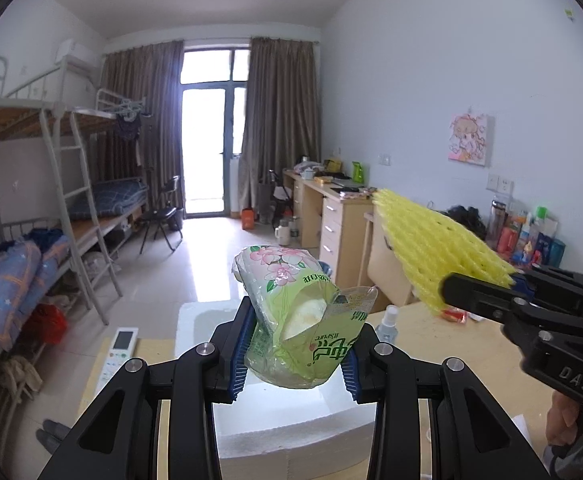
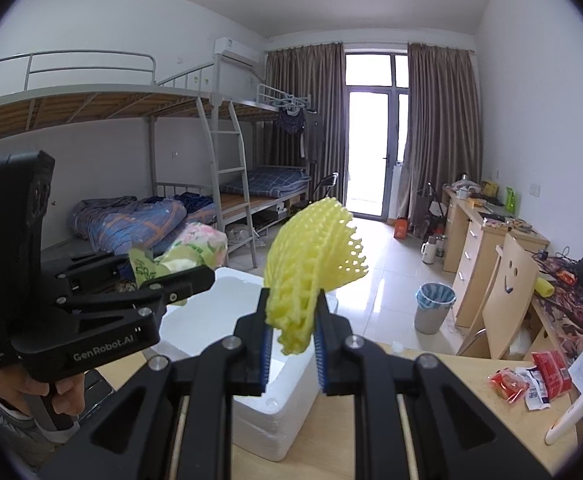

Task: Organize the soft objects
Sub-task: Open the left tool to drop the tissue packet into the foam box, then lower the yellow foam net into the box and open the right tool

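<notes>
My left gripper (image 1: 293,354) is shut on a green flowered tissue pack (image 1: 291,320) and holds it in the air over a white foam box (image 1: 291,432). My right gripper (image 2: 291,346) is shut on a yellow foam fruit net (image 2: 311,264), also held above the foam box (image 2: 275,412). In the left wrist view the right gripper (image 1: 447,286) comes in from the right with the net (image 1: 431,240). In the right wrist view the left gripper (image 2: 207,276) shows at the left with the tissue pack (image 2: 195,248).
The foam box stands on a wooden table (image 2: 471,408). A remote control (image 1: 115,354) lies left of the box. A spray bottle (image 1: 387,324), red snack packets (image 2: 531,380) and a white tube (image 2: 579,408) lie on the table to the right. Bunk beds stand at the left, desks at the right.
</notes>
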Tool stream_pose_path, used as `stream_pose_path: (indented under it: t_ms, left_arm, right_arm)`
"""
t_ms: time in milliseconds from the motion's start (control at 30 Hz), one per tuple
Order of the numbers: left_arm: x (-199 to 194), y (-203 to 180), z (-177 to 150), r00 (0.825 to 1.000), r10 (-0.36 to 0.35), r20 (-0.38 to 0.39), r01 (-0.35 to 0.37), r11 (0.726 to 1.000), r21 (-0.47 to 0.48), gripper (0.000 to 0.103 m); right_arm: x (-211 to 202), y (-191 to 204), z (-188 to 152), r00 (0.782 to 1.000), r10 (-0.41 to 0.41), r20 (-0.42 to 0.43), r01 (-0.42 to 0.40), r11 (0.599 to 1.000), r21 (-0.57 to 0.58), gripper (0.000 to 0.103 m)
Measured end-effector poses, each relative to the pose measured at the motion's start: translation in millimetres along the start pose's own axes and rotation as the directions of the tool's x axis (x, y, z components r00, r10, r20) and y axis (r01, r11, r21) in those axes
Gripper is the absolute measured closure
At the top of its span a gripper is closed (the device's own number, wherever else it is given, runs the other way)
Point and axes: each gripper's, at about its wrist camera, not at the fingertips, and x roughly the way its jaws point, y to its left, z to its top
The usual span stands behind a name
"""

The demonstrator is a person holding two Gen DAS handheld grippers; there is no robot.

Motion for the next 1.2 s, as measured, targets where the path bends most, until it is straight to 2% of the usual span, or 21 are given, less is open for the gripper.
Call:
stream_pose_path:
  t_ms: [300, 500, 567, 600, 633, 700, 733, 800, 1000, 1200]
  left_arm:
    - [17, 6, -5, 0.998, 0.033, -0.056, -0.034, 0.999, -0.014, 0.063]
    - [24, 8, -8, 0.996, 0.022, -0.084, -0.024, 0.999, -0.021, 0.062]
    - [24, 8, -8, 0.996, 0.028, -0.085, -0.029, 1.000, -0.011, 0.057]
    - [25, 7, -8, 0.996, 0.035, -0.085, -0.035, 0.999, 0.001, 0.046]
    - [26, 6, -7, 0.996, 0.042, -0.084, -0.041, 0.999, 0.010, 0.030]
    - [26, 5, -8, 0.995, 0.049, -0.085, -0.048, 0.999, 0.009, 0.011]
    - [26, 6, -8, 0.995, 0.053, -0.079, -0.053, 0.999, 0.002, 0.005]
    - [23, 6, -8, 0.996, 0.070, -0.060, -0.070, 0.998, -0.002, 0.001]
    - [16, 8, -3, 0.991, 0.130, -0.023, -0.129, 0.991, 0.015, 0.001]
    - [7, 10, -3, 0.989, 0.151, 0.004, -0.151, 0.989, 0.009, 0.001]
  right_arm:
    - [10, -3, 3, 1.000, -0.004, -0.021, 0.004, 1.000, 0.010, 0.081]
    - [12, -2, 4, 1.000, -0.008, -0.023, 0.009, 1.000, 0.005, 0.081]
    - [13, -3, 4, 1.000, -0.009, -0.024, 0.009, 1.000, 0.004, 0.081]
    - [12, -3, 3, 1.000, -0.009, -0.023, 0.009, 1.000, 0.004, 0.081]
    - [12, -3, 3, 1.000, -0.009, -0.022, 0.009, 1.000, 0.005, 0.081]
    - [13, -3, 4, 1.000, -0.009, -0.022, 0.009, 1.000, 0.004, 0.081]
    - [12, -3, 4, 1.000, -0.011, -0.021, 0.011, 1.000, 0.005, 0.081]
    - [13, -4, 3, 1.000, -0.014, -0.020, 0.014, 1.000, 0.009, 0.081]
    - [19, -6, 1, 1.000, -0.016, -0.022, 0.016, 1.000, 0.013, 0.081]
    - [21, -2, -3, 1.000, -0.006, -0.029, 0.006, 1.000, 0.005, 0.081]
